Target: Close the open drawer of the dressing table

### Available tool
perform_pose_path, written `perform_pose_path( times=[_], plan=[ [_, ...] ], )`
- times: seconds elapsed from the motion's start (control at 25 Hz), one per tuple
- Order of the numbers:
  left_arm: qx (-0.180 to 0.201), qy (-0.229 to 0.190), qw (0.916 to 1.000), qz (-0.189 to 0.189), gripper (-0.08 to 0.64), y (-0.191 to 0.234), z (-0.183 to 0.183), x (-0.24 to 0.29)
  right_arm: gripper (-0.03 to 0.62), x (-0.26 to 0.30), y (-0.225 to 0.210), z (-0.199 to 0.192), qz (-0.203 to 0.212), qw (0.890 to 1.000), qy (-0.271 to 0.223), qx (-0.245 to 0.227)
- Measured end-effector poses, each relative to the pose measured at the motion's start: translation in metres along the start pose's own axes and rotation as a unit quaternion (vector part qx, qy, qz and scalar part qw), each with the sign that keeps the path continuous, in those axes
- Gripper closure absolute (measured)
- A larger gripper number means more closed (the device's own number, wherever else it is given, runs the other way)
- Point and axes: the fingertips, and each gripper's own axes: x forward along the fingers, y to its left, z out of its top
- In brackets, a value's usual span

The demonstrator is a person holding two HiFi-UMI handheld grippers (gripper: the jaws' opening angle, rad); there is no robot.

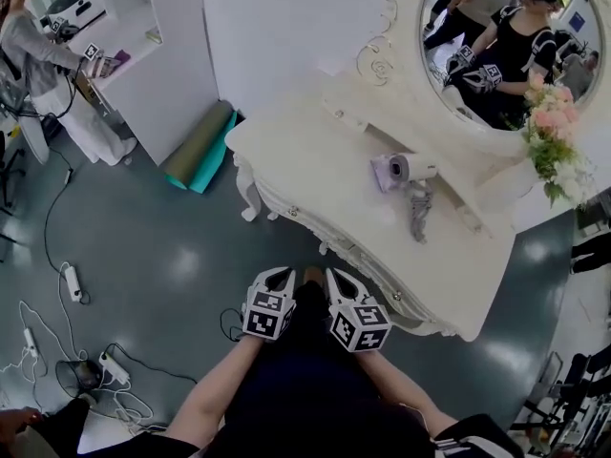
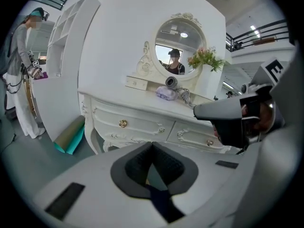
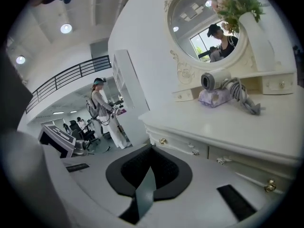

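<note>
Here, nearest the viewer, the left gripper (image 1: 276,275) and the right gripper (image 1: 337,279) hang side by side just in front of the person's body, over the grey floor (image 1: 162,256) and well short of the furniture. Each gripper's own view shows its jaws pressed together at the tips with nothing between them, so both are clenched and empty. They are held low and pointed at the cabinet front, which reads as a ready or resting pose rather than contact with any work. Closed jaws would also suit a flat push better than a pinch.

Farther out stands the dressing table (image 1: 315,175), cream-white with carved, scrolled edges and curved legs. Two drawer fronts (image 2: 137,125) sit side by side beneath its top, the left one bearing a gold knob (image 2: 123,123). Both fronts look flush with the frame in either gripper view. No drawer visibly stands out, so the closing seems either already done or not discernible from here.

On the top lies a hair dryer (image 1: 406,170). Beyond it, at the far side against the wall, rise the oval mirror (image 1: 496,27) and, to its right, the flowers (image 1: 554,132)
</note>
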Motion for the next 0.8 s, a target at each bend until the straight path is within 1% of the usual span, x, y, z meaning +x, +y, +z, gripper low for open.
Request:
perform_pose_path(
  times=[0.08,0.2,0.36,0.52,0.68,0.8],
  plan=[
    [0.008,-0.003,1.0,-0.005,0.544,-0.009,-0.006,-0.011,0.578,-0.019,0.008,-0.003,0.0,1.0,-0.014,0.0],
    [0.024,-0.006,0.9995,-0.022,0.545,-0.025,-0.014,-0.023,0.58,-0.039,0.012,-0.011,-0.006,1.0,-0.025,0.015],
    [0.048,-0.022,0.9975,-0.047,0.544,-0.051,-0.011,-0.039,0.58,-0.059,0.013,-0.024,-0.02,0.999,-0.032,0.028],
    [0.076,-0.033,0.9934,-0.078,0.545,-0.08,-0.008,-0.049,0.58,-0.076,0.018,-0.033,-0.029,0.999,-0.034,0.023],
    [0.098,-0.026,0.9896,-0.102,0.545,-0.098,-0.016,-0.048,0.58,-0.087,0.011,-0.037,-0.042,0.998,-0.036,0.029],
    [0.114,-0.022,0.9874,-0.108,0.543,-0.101,-0.019,-0.043,0.58,-0.091,0.001,-0.034,-0.055,0.997,-0.044,0.037]
  ],
)
